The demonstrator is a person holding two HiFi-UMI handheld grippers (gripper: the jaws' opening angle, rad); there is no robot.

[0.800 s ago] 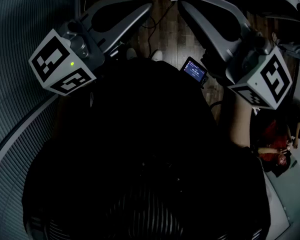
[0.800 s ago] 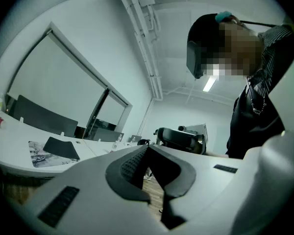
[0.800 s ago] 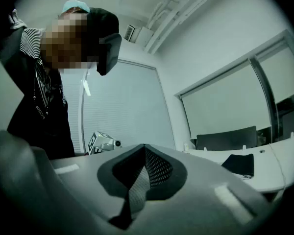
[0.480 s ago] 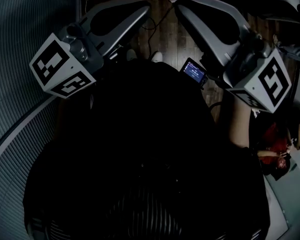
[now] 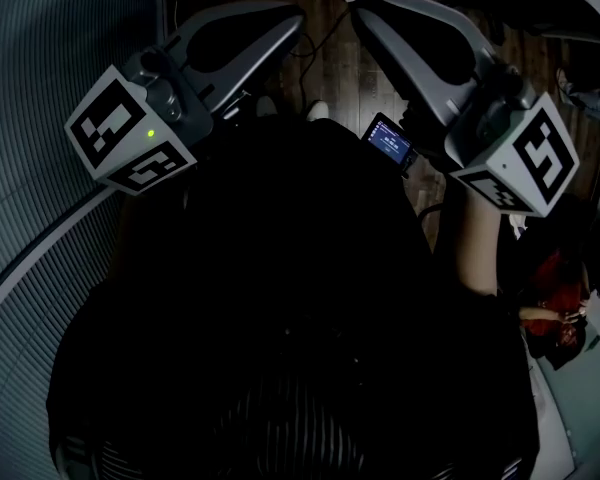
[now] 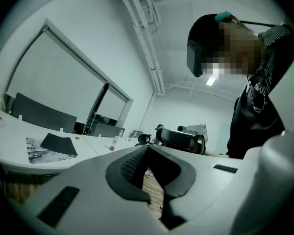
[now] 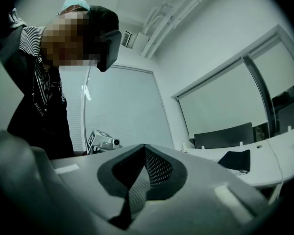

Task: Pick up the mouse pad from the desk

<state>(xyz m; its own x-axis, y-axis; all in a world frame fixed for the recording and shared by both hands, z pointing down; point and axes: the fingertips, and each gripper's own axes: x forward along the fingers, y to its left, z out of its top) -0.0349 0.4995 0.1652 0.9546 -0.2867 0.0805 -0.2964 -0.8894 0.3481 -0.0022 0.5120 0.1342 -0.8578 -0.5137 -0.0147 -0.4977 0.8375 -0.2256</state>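
Since the mouse pad (image 6: 59, 143) is a thin, dark, flat mat lying on the white worktop (image 6: 10, 136), partly over a printed sheet (image 6: 39, 154), it will likely be light, limp and a little grippy underneath. It should droop when lifted but not slip much. The best hold looks like an edge or corner, ideally the side nearest the worktop's rim, where one jaw can slide beneath. Both grippers are well apart from it, held level by the person's chest. The left gripper (image 6: 148, 148) has its jaws closed together on nothing, and the right gripper (image 7: 144, 146) likewise, so they must spread before any pinch.
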